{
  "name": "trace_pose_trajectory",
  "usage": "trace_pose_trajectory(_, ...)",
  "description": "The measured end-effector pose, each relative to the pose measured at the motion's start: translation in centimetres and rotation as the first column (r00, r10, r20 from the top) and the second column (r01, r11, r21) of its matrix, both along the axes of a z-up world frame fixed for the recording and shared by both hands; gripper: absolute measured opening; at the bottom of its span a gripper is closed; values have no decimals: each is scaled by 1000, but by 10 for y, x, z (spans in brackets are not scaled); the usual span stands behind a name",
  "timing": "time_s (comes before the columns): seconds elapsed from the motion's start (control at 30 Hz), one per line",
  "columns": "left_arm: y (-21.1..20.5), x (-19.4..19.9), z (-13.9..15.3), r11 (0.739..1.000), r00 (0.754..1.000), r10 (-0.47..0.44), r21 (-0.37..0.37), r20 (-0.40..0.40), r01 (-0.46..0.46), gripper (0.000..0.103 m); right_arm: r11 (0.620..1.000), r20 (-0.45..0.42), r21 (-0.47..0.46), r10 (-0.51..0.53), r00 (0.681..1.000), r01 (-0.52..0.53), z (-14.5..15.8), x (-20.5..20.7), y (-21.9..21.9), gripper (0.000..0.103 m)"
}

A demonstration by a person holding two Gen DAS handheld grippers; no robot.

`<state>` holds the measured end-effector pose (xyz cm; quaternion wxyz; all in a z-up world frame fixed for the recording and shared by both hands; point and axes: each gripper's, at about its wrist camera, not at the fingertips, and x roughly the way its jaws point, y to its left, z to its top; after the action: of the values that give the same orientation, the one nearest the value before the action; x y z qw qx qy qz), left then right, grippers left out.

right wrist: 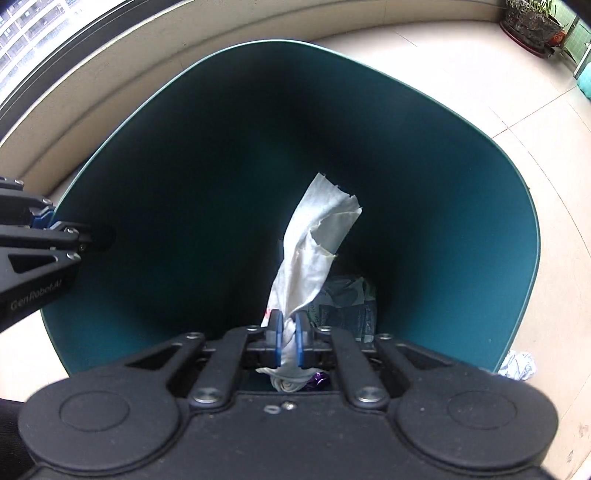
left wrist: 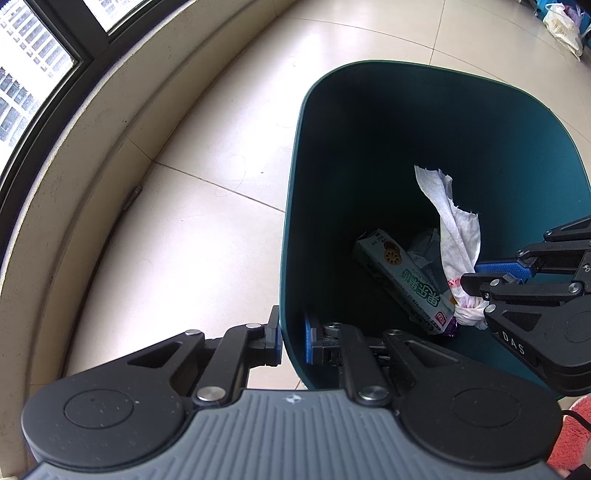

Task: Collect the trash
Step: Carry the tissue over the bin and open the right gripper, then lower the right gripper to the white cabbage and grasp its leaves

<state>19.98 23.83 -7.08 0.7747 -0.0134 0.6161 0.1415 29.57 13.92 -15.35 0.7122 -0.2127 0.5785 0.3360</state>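
A dark teal trash bin [left wrist: 461,122] stands on the tiled floor and fills the right wrist view [right wrist: 480,206]. My left gripper [left wrist: 291,341] is shut on the bin's near rim, one pad outside and one inside. My right gripper [right wrist: 287,341] is shut on a crumpled white tissue [right wrist: 314,251] and holds it inside the bin's mouth; it also shows in the left wrist view [left wrist: 476,275] with the tissue [left wrist: 458,229]. At the bin's bottom lie a pale green snack packet [left wrist: 402,280], a crumpled wrapper [right wrist: 347,302] and a bit of purple foil [right wrist: 317,380].
A raised ledge and dark window frame [left wrist: 55,122] curve along the left. A crumpled paper ball [right wrist: 519,363] lies on the floor by the bin's right side. A potted plant [right wrist: 532,18] stands far right. Bags [left wrist: 561,26] sit at the far corner.
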Motion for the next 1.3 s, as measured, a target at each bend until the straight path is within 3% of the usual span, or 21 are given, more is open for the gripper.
trace_pose_trajectory(0.1, 0, 0, 0, 1000, 1000, 0, 0, 0, 0, 10, 1000, -11, -1, 1, 1000, -1, -3, 2, 1, 18)
trace_pose_trajectory(0.27, 0, 0, 0, 1000, 1000, 0, 0, 0, 0, 10, 1000, -16, 22, -18, 1000, 18, 1, 11, -9, 21)
trace_pose_trajectory(0.63, 0, 0, 0, 1000, 1000, -1, 2, -1, 1, 10, 977, -18, 199, -69, 997, 71, 67, -1, -75, 37)
trace_pose_trajectory(0.93, 0, 0, 1, 1000, 1000, 0, 1, -2, 0, 10, 950, 16, 262, -179, 984, 169, 101, 0, -147, 44)
trace_pose_trajectory(1.13, 1, 0, 1, 1000, 1000, 3, 1, -5, -3, 10, 910, 3, 219, -362, 932, 352, 79, 16, -223, 57)
trace_pose_trajectory(1.3, 0, 1, 0, 1000, 1000, -1, 9, -6, 1, 11, 832, -54, 120, -539, 841, 541, 26, 35, -293, 57)
